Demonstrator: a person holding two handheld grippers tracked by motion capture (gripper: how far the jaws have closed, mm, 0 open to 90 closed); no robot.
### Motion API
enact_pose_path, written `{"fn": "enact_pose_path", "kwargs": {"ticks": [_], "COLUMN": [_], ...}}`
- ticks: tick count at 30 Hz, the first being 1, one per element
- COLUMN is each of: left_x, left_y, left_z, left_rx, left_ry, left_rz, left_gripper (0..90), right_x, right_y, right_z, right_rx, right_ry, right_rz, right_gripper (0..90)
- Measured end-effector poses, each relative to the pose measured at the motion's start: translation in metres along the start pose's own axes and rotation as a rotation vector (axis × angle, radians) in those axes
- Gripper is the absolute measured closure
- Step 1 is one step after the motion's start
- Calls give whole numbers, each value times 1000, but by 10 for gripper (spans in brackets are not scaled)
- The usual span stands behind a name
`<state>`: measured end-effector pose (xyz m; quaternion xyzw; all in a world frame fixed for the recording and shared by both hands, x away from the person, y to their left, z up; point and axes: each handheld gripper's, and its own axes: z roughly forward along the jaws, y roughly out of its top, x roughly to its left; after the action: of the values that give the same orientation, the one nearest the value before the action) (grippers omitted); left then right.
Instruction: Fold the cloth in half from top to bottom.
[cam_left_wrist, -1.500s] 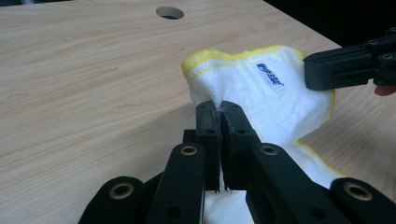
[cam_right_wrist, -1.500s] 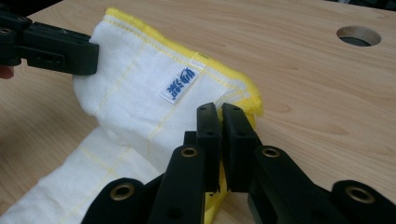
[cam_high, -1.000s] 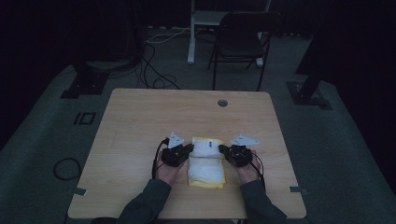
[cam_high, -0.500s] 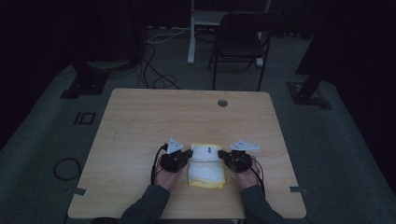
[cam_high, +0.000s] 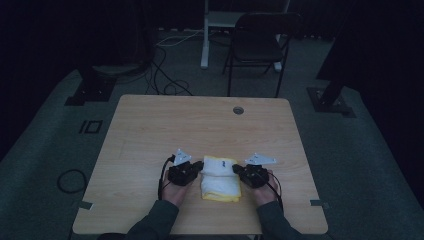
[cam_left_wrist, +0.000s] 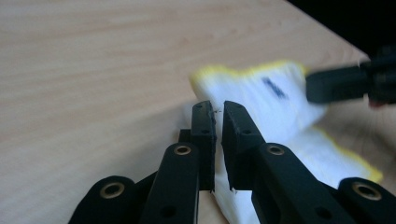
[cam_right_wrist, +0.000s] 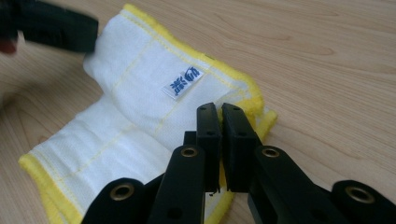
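Observation:
A folded white cloth (cam_high: 220, 177) with yellow edging and a small blue label lies on the wooden table (cam_high: 200, 125) near its front edge. My left gripper (cam_high: 199, 170) is at the cloth's left side. Its jaws have just been opening and stand a narrow gap apart over the cloth (cam_left_wrist: 261, 93), with nothing pressed between the left gripper's (cam_left_wrist: 218, 109) pads. My right gripper (cam_high: 237, 171) is at the cloth's right side. In the right gripper view the jaws of this gripper (cam_right_wrist: 219, 112) are shut on the cloth's (cam_right_wrist: 130, 107) right edge.
A round cable hole (cam_high: 238, 110) sits in the table's far part. Behind the table stand a dark folding chair (cam_high: 260, 45) and a white post (cam_high: 205, 35), with cables (cam_high: 170, 85) on the floor. The person's sleeves enter at the bottom.
Both grippers have shifted a little toward the near edge along the cloth's sides. The cloth lies where it was.

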<state>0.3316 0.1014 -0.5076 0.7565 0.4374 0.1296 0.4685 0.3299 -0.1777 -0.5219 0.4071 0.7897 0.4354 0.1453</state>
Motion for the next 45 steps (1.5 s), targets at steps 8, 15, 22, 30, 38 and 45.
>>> {"fn": "enact_pose_path", "kwargs": {"ticks": [8, 15, 22, 30, 38, 45], "left_x": [14, 15, 9, 4, 1, -2], "left_y": [23, 31, 24, 15, 9, 1], "left_z": [10, 35, 41, 34, 30, 20], "left_rx": [-16, 40, 71, 65, 60, 46], "left_ry": [25, 25, 4, -15, -26, -42], "left_rz": [-25, -9, 6, 10, 9, 3], "left_gripper": [838, 838, 838, 834, 833, 824], "right_x": [2, 3, 3, -4, -22, -37], "right_y": [-4, -7, -7, -7, -6, -9], "right_z": [0, 1, -2, -9, -23, -29], "right_rx": [6, 16, 11, -20, -74, -91], "right_ry": [-1, 8, 10, -1, -29, -70], "right_rz": [-4, -6, -6, 19, 77, 116], "right_gripper": [871, 871, 866, 752, 690, 678]}}
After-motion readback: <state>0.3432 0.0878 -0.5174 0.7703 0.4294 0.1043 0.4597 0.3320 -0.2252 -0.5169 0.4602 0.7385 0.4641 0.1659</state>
